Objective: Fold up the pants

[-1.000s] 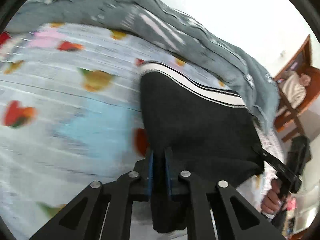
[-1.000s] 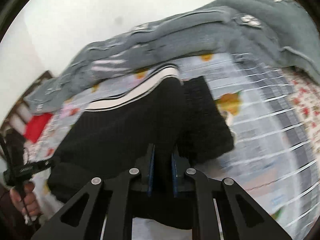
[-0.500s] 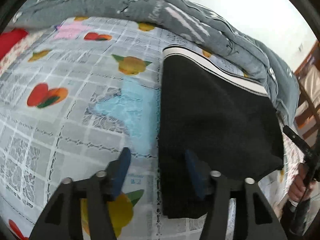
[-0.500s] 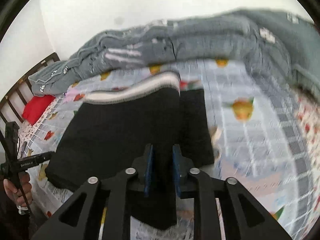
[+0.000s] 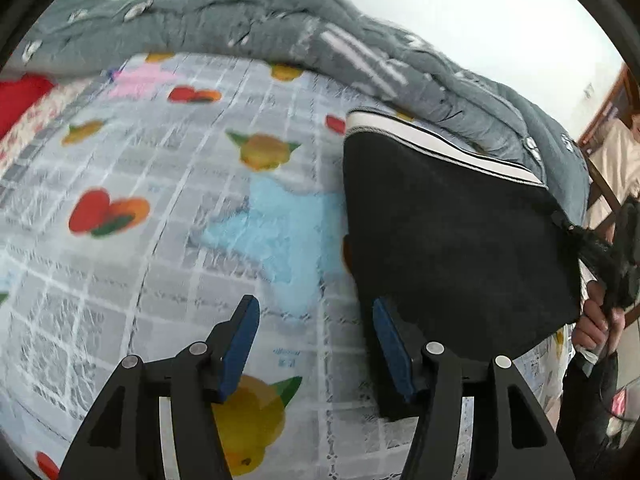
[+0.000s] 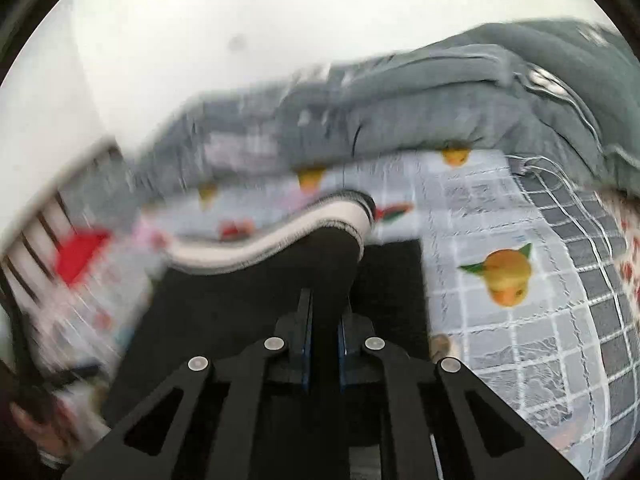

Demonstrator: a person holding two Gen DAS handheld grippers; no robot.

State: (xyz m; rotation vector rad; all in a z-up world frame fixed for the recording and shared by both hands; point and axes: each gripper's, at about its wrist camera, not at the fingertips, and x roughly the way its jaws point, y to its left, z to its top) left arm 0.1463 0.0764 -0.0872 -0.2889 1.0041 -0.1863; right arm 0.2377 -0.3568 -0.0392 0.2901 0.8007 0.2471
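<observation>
The black pants [image 5: 452, 232] with a white striped waistband [image 5: 432, 140] lie folded on the fruit-print bed sheet [image 5: 160, 200]. My left gripper [image 5: 314, 314] is open over the sheet, and its right finger [image 5: 390, 344] stands at the pants' left edge with nothing held. At the pants' far right corner, the left wrist view shows the right gripper [image 5: 592, 248] and the hand holding it. In the right wrist view my right gripper [image 6: 325, 310] is shut on a raised ridge of the black pants [image 6: 240, 312], just below the waistband [image 6: 280, 240].
A grey quilt [image 5: 280, 20] is bunched along the far side of the bed [image 6: 440, 112]. A red pillow [image 6: 80, 252] lies by the slatted wooden headboard [image 6: 36, 220]. A person [image 5: 624, 148] sits beyond the bed at the right, by wooden furniture.
My left gripper has opened and let go of the pants edge, which now lies flat. My right gripper has stayed on the black fabric and shifted, and the waistband now arches up.
</observation>
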